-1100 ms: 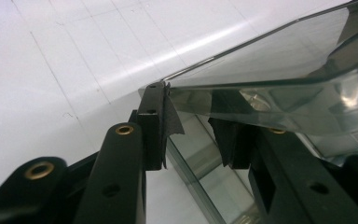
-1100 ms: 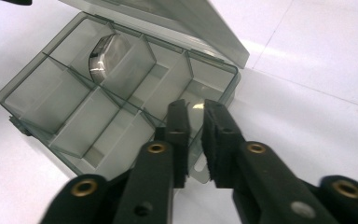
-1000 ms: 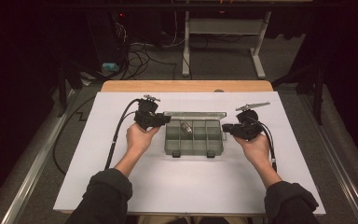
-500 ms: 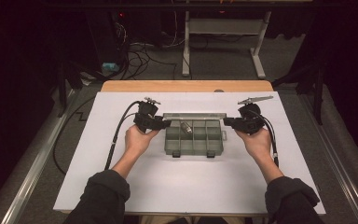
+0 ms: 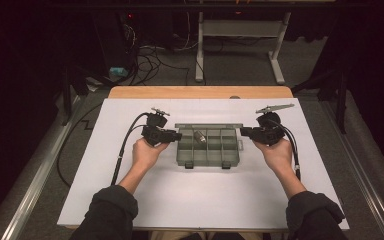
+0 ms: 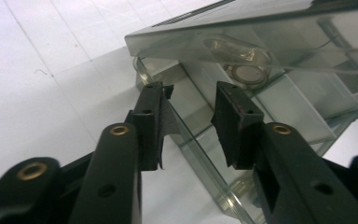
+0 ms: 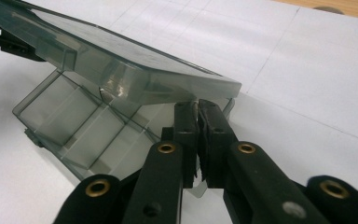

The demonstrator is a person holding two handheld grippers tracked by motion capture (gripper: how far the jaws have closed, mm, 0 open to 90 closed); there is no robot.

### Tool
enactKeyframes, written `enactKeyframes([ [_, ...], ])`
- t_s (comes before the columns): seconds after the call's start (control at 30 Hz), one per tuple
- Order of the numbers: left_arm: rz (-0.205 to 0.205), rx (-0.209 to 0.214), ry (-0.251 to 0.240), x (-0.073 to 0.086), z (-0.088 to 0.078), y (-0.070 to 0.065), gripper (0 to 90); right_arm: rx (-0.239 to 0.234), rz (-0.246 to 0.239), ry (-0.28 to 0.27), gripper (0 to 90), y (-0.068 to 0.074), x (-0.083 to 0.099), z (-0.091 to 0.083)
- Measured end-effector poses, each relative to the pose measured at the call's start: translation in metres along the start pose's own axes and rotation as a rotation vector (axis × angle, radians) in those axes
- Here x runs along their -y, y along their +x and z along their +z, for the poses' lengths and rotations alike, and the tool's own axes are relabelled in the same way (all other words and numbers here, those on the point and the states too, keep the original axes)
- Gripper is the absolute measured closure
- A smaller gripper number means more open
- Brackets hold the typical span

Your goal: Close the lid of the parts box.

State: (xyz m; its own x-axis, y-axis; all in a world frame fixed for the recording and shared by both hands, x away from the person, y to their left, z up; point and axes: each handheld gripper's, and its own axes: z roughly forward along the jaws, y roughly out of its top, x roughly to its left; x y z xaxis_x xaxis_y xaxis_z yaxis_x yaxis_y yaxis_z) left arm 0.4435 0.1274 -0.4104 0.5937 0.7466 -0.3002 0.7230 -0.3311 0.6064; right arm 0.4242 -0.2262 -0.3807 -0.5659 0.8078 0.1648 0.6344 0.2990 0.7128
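Observation:
A clear grey compartment box (image 5: 208, 165) sits mid-table with its lid (image 5: 207, 126) raised at the back; a small metal piece (image 5: 200, 136) lies in a rear compartment. My left gripper (image 5: 178, 135) is at the box's left end. In the left gripper view its jaws (image 6: 191, 121) have just been closing and stand astride the left wall (image 6: 200, 144), with a gap on the right pad's side. My right gripper (image 5: 242, 131) is at the right end, its pads (image 7: 197, 126) pinched on the right wall under the lid (image 7: 121, 65).
The box rests on a white board (image 5: 200, 200) over a wooden table (image 5: 200, 92). A cable (image 5: 122, 150) trails from the left gripper toward the left. Beyond the table stand a metal frame (image 5: 240, 30) and loose cables on the floor.

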Motion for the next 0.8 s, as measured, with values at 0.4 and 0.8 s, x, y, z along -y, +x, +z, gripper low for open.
enactKeyframes([
  [0.4, 0.034, 0.008, -0.028, 0.003, -0.009, -0.008, 68.6, -0.018, -0.007, 0.022, 87.1, 0.001, 0.008, 0.002],
  [0.8, 0.05, 0.004, -0.021, 0.013, -0.01, -0.011, 69.2, -0.035, -0.007, 0.027, 87.0, 0.002, 0.017, 0.003],
])
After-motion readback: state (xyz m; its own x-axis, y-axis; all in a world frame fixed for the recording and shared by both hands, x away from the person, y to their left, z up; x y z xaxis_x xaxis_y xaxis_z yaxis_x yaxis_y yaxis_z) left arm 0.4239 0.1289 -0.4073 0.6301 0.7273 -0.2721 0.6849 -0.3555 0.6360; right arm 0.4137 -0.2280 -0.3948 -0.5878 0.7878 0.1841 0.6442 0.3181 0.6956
